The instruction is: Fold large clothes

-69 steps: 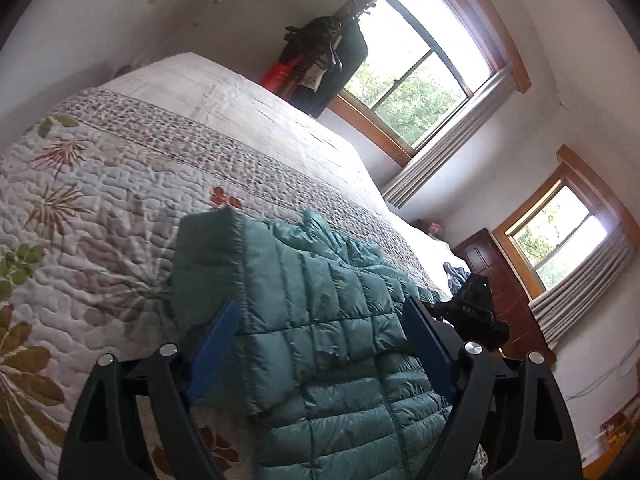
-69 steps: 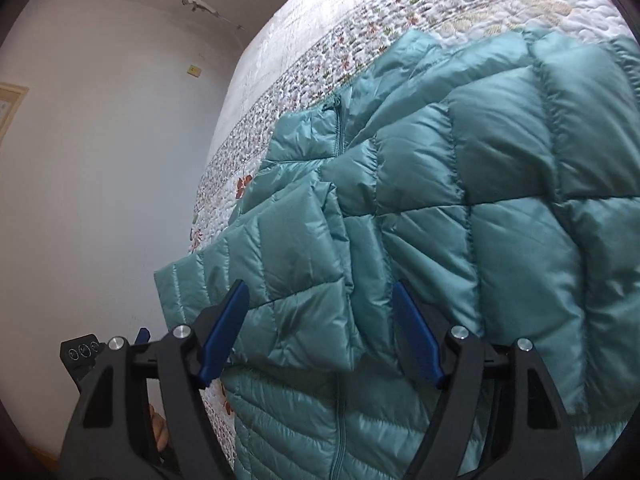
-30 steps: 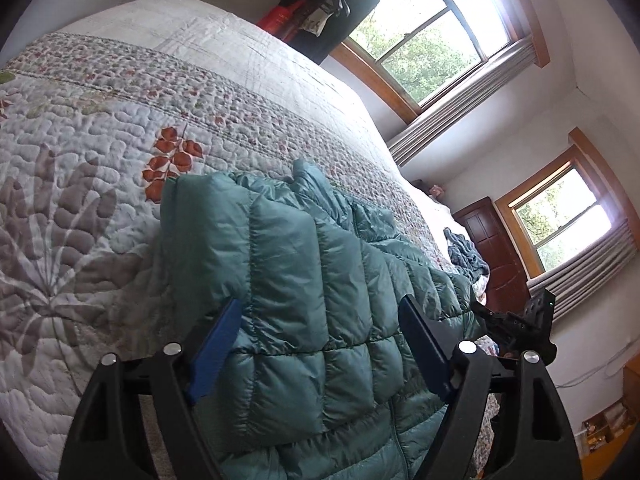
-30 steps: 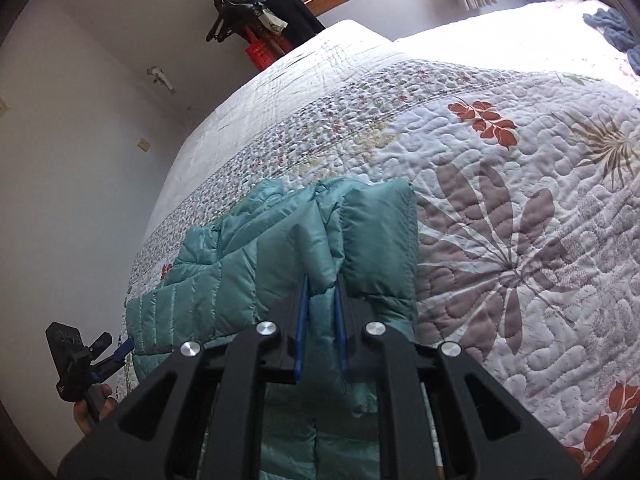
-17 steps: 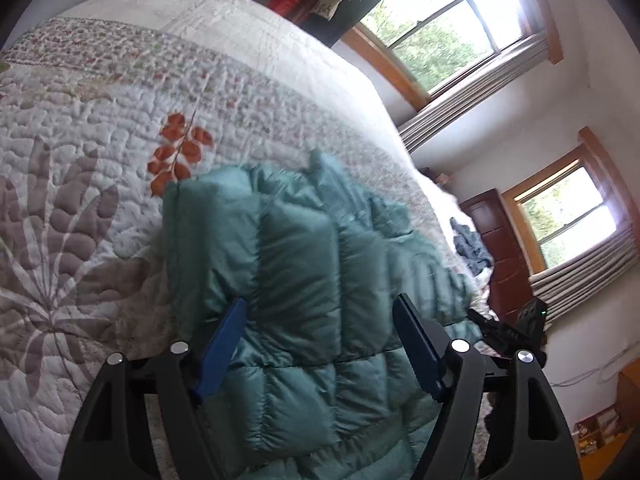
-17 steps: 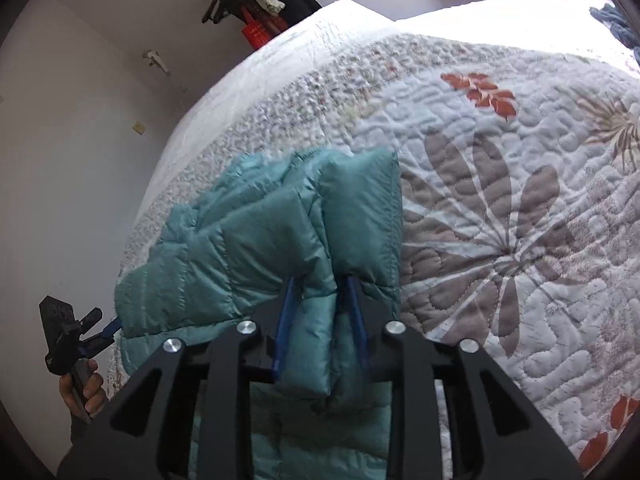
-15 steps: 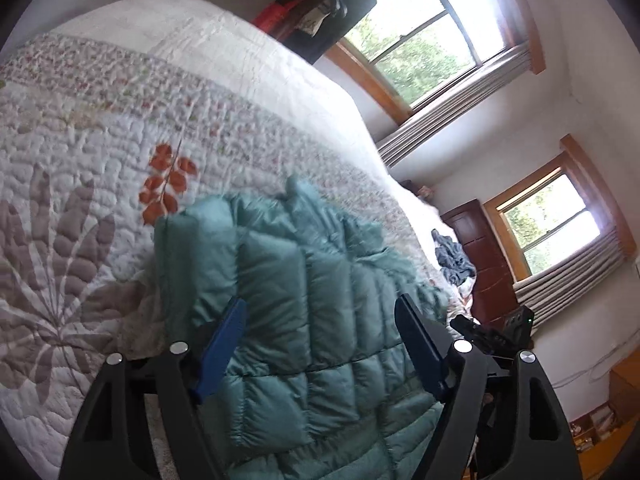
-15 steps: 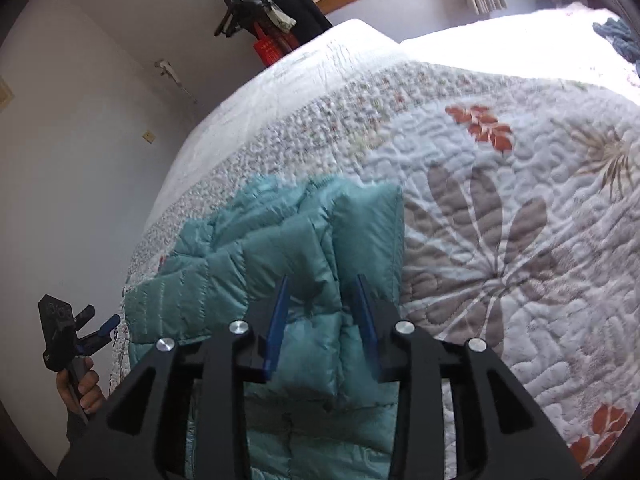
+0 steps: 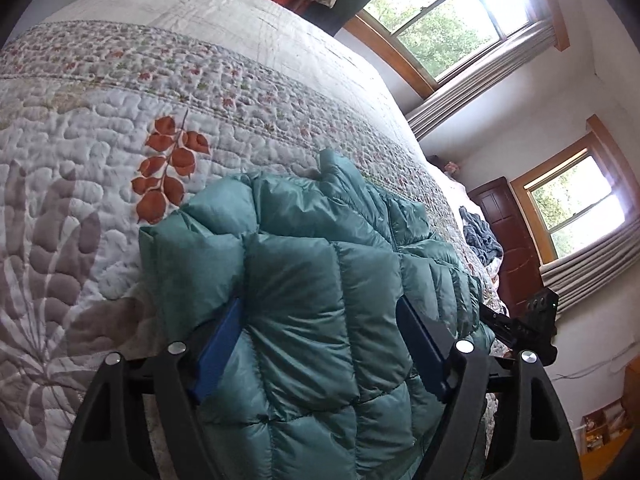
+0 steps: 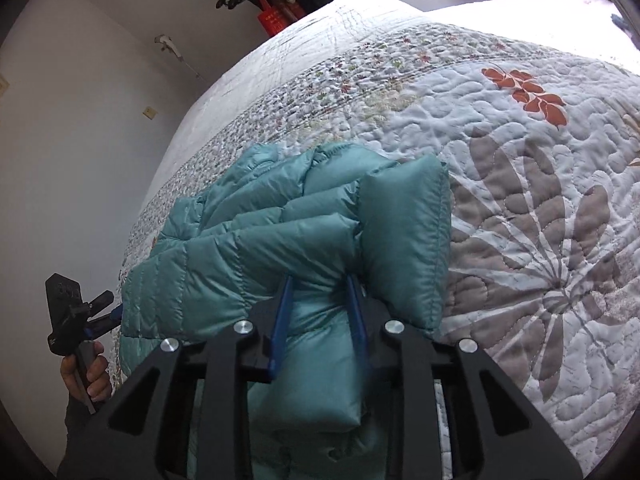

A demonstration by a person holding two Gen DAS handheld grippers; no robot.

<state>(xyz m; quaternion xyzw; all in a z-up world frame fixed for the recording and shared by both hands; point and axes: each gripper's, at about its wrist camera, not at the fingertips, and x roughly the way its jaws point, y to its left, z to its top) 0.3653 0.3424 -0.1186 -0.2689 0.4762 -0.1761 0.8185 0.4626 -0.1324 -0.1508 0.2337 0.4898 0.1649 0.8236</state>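
- Nearest to us, our right claw (image 10: 320,316) has its blue pads a little apart, with a puffy fold of the teal down jacket (image 10: 280,248) bulging between them; whether they pinch the fabric or only flank it, we cannot tell.
- Our left claw (image 9: 320,344) stands wide apart, one pad on each side of the jacket's quilted panel, gripping nothing.
- Just beyond the claws, the jacket lies on the bed, on the quilt (image 9: 80,160), already gathered into a compact, layered bundle: a thick doubled edge faces the bare quilt in both views.
- We judge the fold well advanced, perhaps near its end. What seems left is to let the last layer settle, flatten the puff and square the edges, since down fabric tends to spring back.
- Further off in the right wrist view, a hand (image 10: 86,376) holds the left tool at the jacket's far side.
- Farthest away, a dark heap of clothes (image 9: 482,240) lies by the wooden cabinet (image 9: 508,236), apparently unfolded, under the windows (image 9: 452,12).
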